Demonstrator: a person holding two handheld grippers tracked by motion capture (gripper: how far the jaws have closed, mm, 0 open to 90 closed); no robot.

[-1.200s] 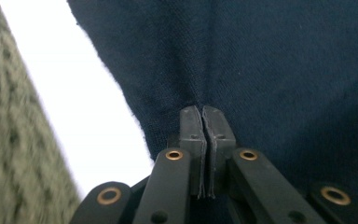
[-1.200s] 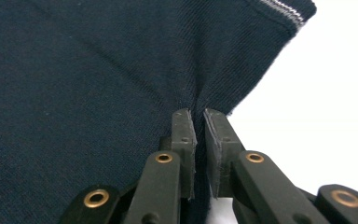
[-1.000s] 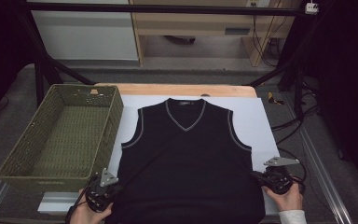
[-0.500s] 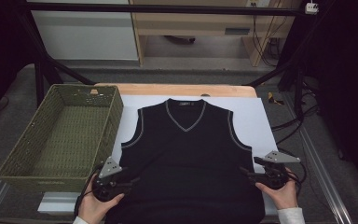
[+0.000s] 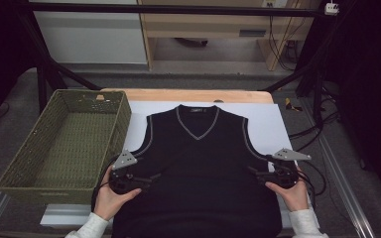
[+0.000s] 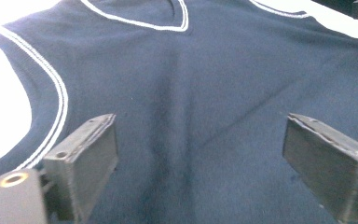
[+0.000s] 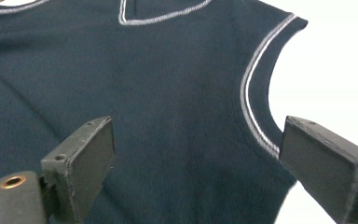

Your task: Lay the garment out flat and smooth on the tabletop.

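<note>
A dark navy sleeveless V-neck vest [image 5: 198, 168] with pale trim lies flat, neck away from me, on a white sheet [image 5: 270, 124]. My left gripper [image 5: 151, 177] hovers over the vest's left side below the armhole and points inward. Its jaws have just been opening and stand wide apart in the left gripper view [image 6: 200, 126], with only flat vest fabric [image 6: 191, 84] beneath them. My right gripper [image 5: 254, 172] hovers at the vest's right edge, also pointing inward. Its jaws have just been opening too [image 7: 198, 125], above the vest's trimmed armhole [image 7: 249, 93].
A green woven basket [image 5: 34, 163] stands left of the sheet, close to my left hand. The wooden table edge [image 5: 188, 95] runs along the back. Cables [image 5: 317, 134] trail on the floor at the right, beside a metal rail.
Both grippers let go of the vest and their jaws opened wide. Both hands moved away from the hem, up along the vest's sides and slightly inward.
</note>
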